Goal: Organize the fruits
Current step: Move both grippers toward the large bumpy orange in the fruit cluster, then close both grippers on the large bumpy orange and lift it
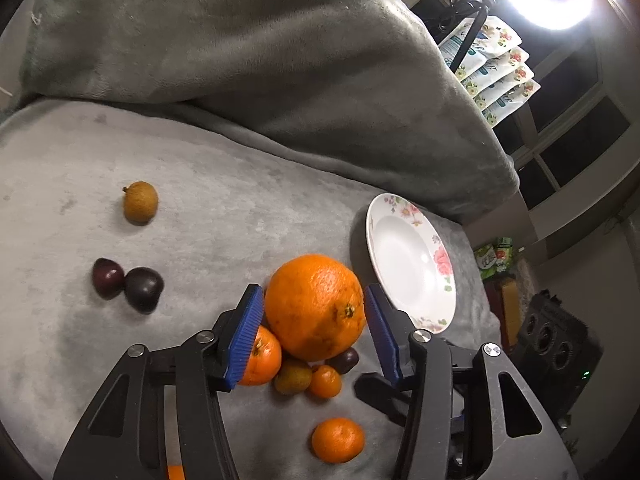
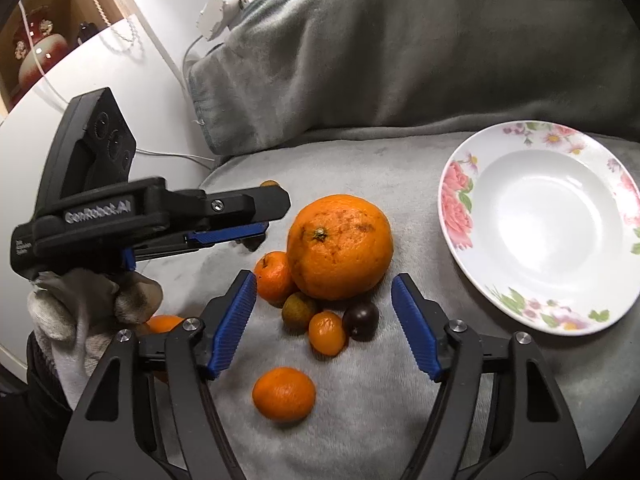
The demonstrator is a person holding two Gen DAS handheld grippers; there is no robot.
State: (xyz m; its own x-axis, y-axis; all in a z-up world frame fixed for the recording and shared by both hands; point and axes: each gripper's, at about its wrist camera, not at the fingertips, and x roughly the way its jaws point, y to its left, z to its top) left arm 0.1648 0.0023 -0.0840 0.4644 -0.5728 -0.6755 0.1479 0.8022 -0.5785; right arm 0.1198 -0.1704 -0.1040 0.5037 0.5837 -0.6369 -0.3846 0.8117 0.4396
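A big orange (image 1: 314,306) (image 2: 339,246) lies on the grey blanket amid a cluster of small fruits: mandarins (image 2: 274,278), a greenish fruit (image 2: 299,310), a small orange fruit (image 2: 327,333) and a dark plum (image 2: 361,320). My left gripper (image 1: 314,336) is open, its blue pads on both sides of the big orange, not pressing it. My right gripper (image 2: 324,326) is open and empty, hovering above the small fruits. A flowered white plate (image 2: 536,316) (image 1: 436,280) lies empty to the right.
Two dark plums (image 1: 128,284) and a tan fruit (image 1: 140,202) lie apart at the left. A loose mandarin (image 2: 284,394) (image 1: 338,440) lies nearest. A raised blanket fold (image 2: 400,60) stands behind. The left gripper's body (image 2: 120,216) shows in the right wrist view.
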